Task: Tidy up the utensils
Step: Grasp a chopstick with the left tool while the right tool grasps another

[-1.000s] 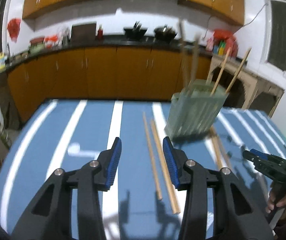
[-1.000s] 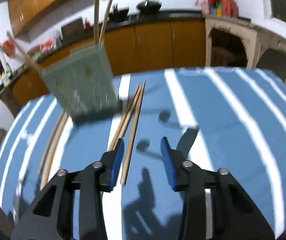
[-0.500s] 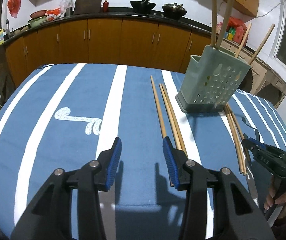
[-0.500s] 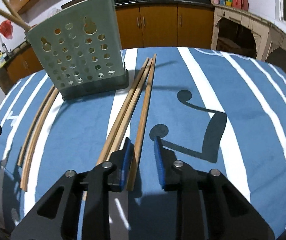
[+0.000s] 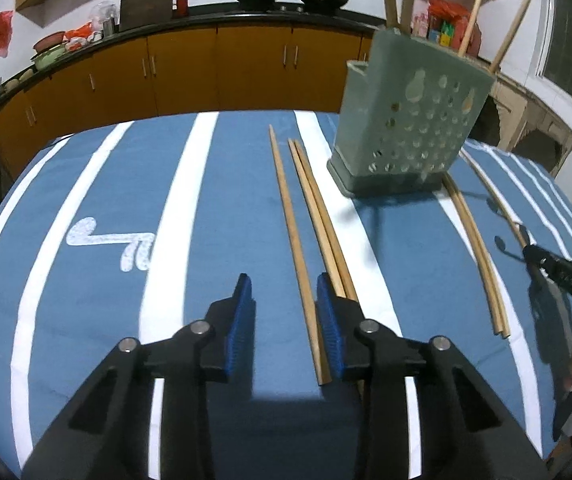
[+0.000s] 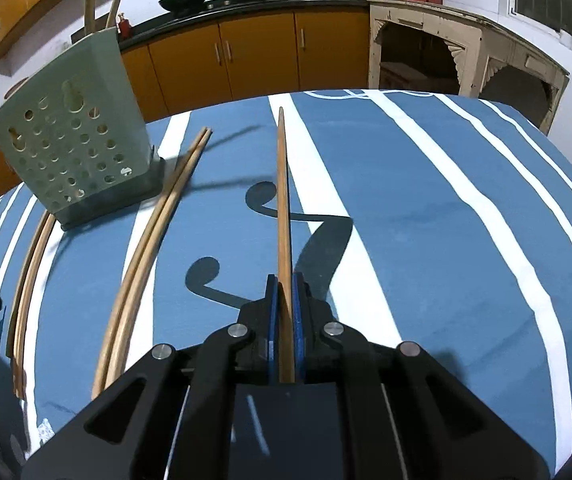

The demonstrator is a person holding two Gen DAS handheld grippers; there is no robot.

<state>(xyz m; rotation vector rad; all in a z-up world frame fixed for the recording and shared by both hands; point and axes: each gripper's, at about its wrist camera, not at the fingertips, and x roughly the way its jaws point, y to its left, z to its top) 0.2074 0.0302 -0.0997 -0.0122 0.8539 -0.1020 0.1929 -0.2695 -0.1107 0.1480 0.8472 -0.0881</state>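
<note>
A grey-green perforated utensil holder (image 5: 409, 128) stands on the blue striped tablecloth (image 5: 226, 208) with several wooden chopsticks upright in it; it also shows in the right wrist view (image 6: 74, 148). My left gripper (image 5: 284, 312) is open, low over the cloth, with one loose chopstick (image 5: 295, 240) lying between its fingers and a pair (image 5: 321, 224) beside the right finger. My right gripper (image 6: 284, 296) is shut on a single chopstick (image 6: 282, 200) that points forward. It shows at the right edge of the left wrist view (image 5: 557, 268).
Another chopstick pair (image 6: 146, 248) lies left of my right gripper, and two more (image 6: 30, 276) lie left of the holder. Orange kitchen cabinets (image 5: 206, 68) and a counter with woks stand behind the table. The table's edges curve away on all sides.
My right gripper has closed on one chopstick and shifted it away from the other two. My left gripper has come lower and nearer, so a chopstick now lies between its fingers.
</note>
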